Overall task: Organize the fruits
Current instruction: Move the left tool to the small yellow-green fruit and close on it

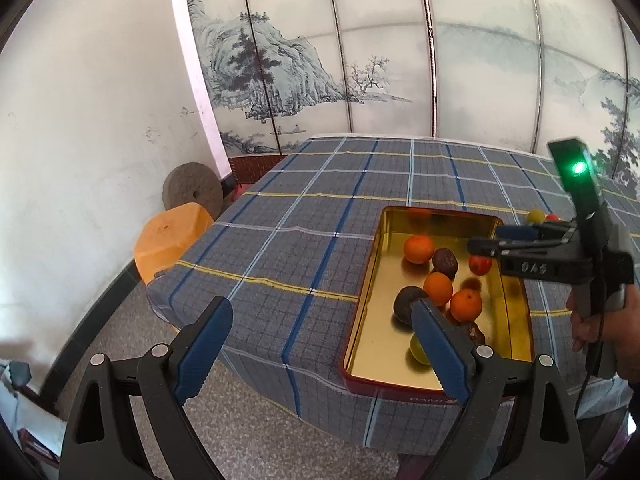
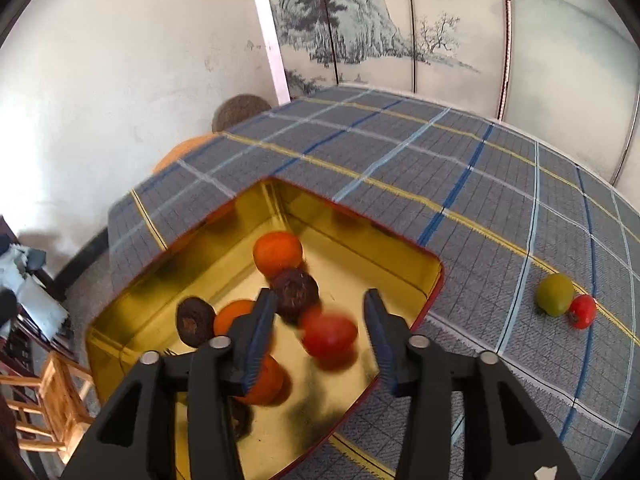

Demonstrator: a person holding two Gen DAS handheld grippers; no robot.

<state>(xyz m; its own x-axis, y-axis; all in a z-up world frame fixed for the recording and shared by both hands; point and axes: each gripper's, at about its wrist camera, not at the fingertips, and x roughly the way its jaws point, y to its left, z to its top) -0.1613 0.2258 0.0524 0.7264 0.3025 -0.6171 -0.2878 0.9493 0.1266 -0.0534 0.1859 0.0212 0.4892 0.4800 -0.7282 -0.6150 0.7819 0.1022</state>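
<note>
The gold-lined tin (image 2: 280,204) sits low and centre in the right wrist view, and most of the fruit is already in it: several oranges (image 2: 278,252), some dark wrinkled fruits (image 2: 296,290), and a blurred red fruit (image 2: 330,336) between the spread fingers of the right gripper (image 2: 320,332), which touch nothing; it looks freshly let go, though that is my guess. In the left wrist view a yellow-green fruit (image 1: 418,350) also lies at the tin's near end, partly behind a finger of the left gripper (image 1: 320,344), whose jaws stand wide apart with nothing between them, off the table's near edge at the bottom of the frame. I'd call the job largely done; what is left seems to be the green fruit (image 2: 555,294) and the small red fruit (image 2: 582,311) touching each other on the cloth at the right of the frame. The table wears a grey-blue checked tablecloth (image 2: 400,152). Behind it stands a folding screen (image 1: 320,60) painted with an ink landscape, and at left a scuffed white wall (image 1: 100,100), a round millstone (image 1: 192,192) and an orange stool (image 1: 172,240).
</note>
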